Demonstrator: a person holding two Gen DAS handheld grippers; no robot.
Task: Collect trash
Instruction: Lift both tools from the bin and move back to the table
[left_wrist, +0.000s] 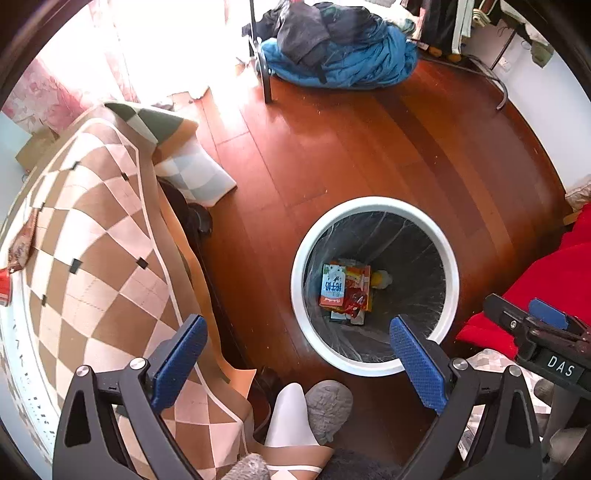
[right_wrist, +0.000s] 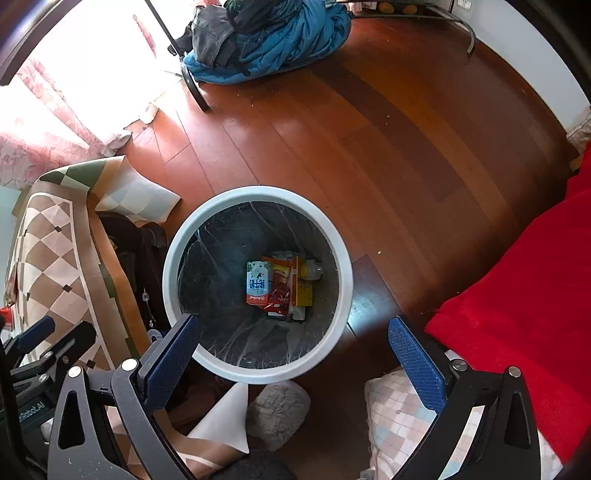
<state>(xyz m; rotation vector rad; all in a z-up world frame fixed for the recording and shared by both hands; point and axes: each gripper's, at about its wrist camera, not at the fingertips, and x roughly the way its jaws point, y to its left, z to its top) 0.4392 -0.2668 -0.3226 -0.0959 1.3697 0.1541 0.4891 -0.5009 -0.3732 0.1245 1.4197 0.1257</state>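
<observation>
White-rimmed bin (right_wrist: 343, 258) stands on the wooden floor (right_wrist: 388, 129) with cartons and wrappers (right_wrist: 277, 284) at its bottom. Left gripper (left_wrist: 299, 354) and right gripper (right_wrist: 293, 354) hover above, jaws wide and empty. Drop-off looks finished; next, find more trash.

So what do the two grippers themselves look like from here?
Both match: the left gripper and right gripper have black angular frames with silver bolts and flat blue textured pads. In the left view, the right one's body carries a white "DAS" label.
</observation>
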